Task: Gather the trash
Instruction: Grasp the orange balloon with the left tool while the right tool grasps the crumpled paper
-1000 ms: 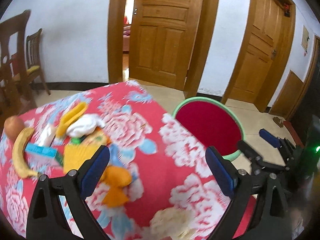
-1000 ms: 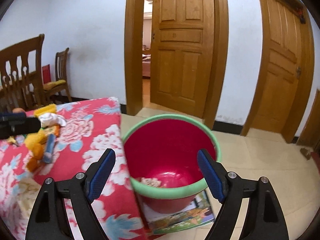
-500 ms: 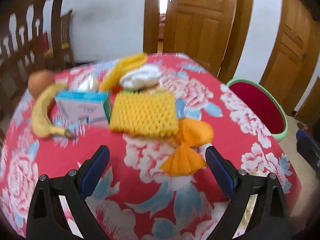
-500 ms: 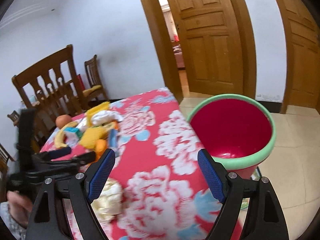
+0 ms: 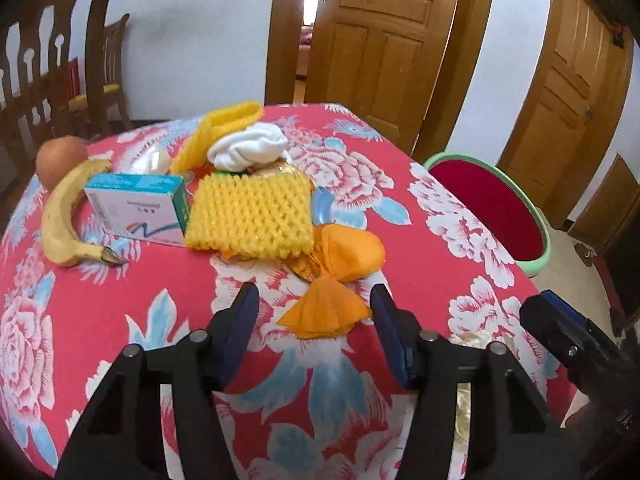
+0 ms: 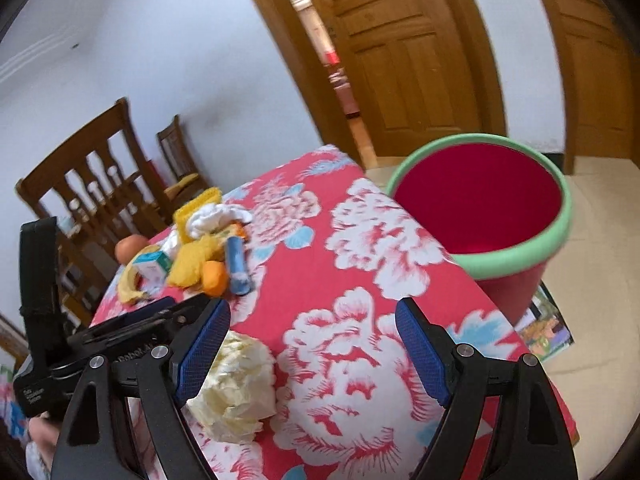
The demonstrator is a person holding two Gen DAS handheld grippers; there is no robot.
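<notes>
Both jaws empty: left gripper (image 5: 315, 316) just narrowed around orange wrapper (image 5: 328, 304), untouched; right gripper (image 6: 312, 352) wide.

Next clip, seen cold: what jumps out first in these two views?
The red floral tablecloth fills both views, with a heap of litter at its far left: yellow foam nets, a teal box, a banana and an orange wrapper. The left hand-held gripper frames that wrapper's lower end, its jaws just closing, pads not yet pressing. Off the table's right edge stands a red bucket with a green rim.
</notes>
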